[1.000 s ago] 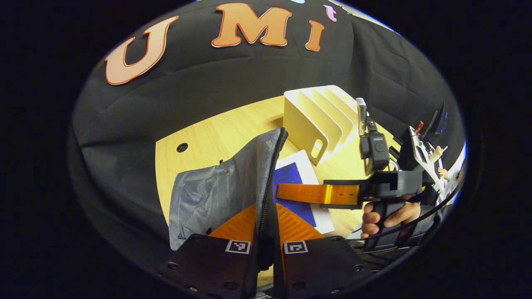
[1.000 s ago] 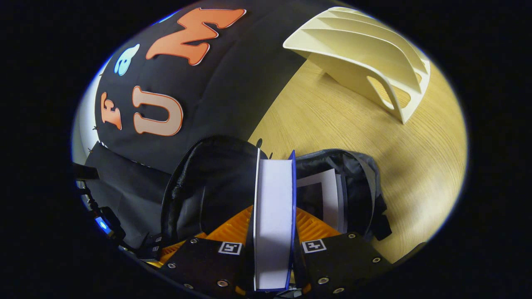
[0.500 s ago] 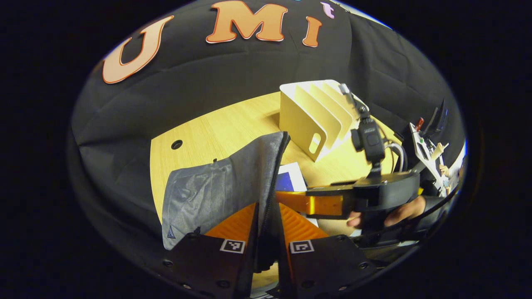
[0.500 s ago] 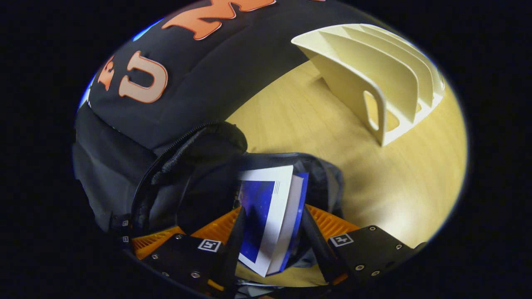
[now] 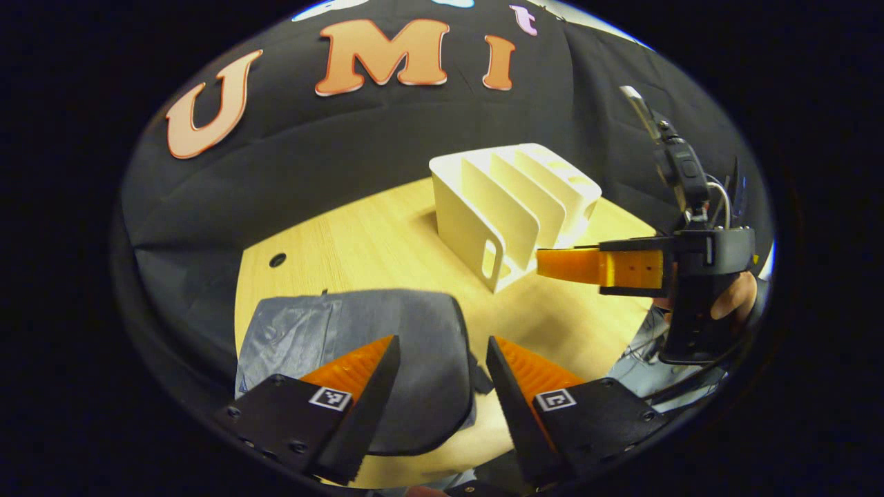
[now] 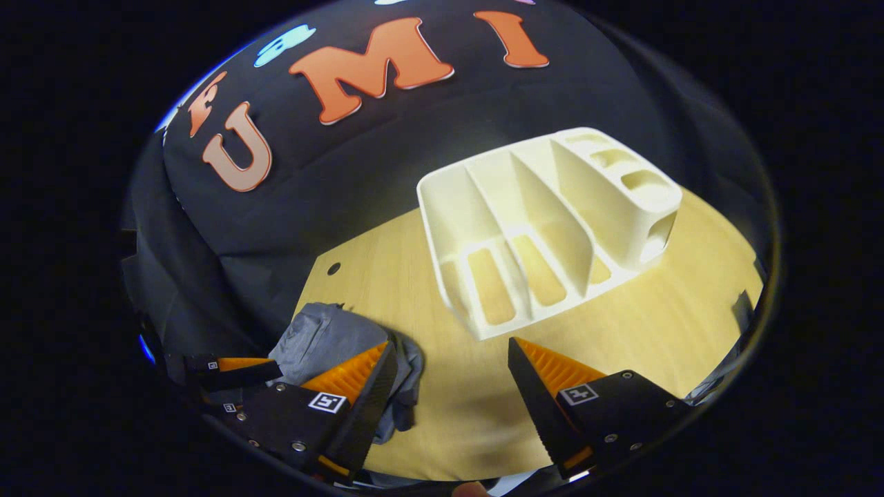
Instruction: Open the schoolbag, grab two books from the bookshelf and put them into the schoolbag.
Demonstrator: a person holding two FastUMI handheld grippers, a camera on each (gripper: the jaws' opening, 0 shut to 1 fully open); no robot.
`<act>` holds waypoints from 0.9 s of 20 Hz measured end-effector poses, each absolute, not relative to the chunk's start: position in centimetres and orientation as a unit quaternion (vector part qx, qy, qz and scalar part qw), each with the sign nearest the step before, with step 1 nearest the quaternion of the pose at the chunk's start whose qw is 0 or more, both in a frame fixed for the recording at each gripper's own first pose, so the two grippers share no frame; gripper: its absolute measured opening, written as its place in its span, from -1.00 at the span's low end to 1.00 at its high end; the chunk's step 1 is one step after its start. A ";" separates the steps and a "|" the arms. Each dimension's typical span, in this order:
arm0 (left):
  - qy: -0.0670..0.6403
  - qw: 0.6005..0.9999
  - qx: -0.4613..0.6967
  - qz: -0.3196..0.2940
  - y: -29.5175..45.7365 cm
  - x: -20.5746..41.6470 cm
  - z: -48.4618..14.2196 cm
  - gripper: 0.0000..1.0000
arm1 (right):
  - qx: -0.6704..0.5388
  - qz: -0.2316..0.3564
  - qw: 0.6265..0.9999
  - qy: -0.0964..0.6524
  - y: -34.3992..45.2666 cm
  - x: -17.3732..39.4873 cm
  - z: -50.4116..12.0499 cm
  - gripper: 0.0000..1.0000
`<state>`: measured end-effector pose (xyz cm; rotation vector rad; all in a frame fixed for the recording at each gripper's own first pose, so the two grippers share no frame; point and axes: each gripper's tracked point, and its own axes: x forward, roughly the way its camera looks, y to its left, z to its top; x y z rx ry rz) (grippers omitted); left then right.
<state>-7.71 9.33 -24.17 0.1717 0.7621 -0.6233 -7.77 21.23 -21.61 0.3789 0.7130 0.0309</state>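
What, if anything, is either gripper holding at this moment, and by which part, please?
Nothing is held. The left gripper and the right gripper both stand open and empty above the schoolbag and table.

The schoolbag (image 5: 359,331) is grey with a faint sheen, darker toward its rounded edge. The bookshelf (image 5: 507,207) is plain cream, dividers and base alike. The desk (image 5: 359,248) is pale yellow wood with a fine straight grain and a small dark hole near its far edge. In the right gripper view the schoolbag (image 6: 324,338) looks a lighter, crumpled grey, perhaps from the lighting.
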 end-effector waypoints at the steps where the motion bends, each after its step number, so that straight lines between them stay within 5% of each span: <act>1: 0.348 0.890 0.073 -0.286 8.1 -7.4 -23.1 0.73 | 0.170 0.010 0.929 0.328 19.2 -7.5 -20.3 0.92; 10: 0.137 0.974 -0.019 -0.177 1.3 -1.9 -9.8 0.84 | 0.083 0.001 0.981 0.177 7.7 -5.1 -8.1 0.91; 18: 0.061 0.991 -0.055 -0.104 -1.1 -2.5 -2.0 0.84 | 0.019 0.036 0.994 0.101 5.8 -5.1 -2.7 0.91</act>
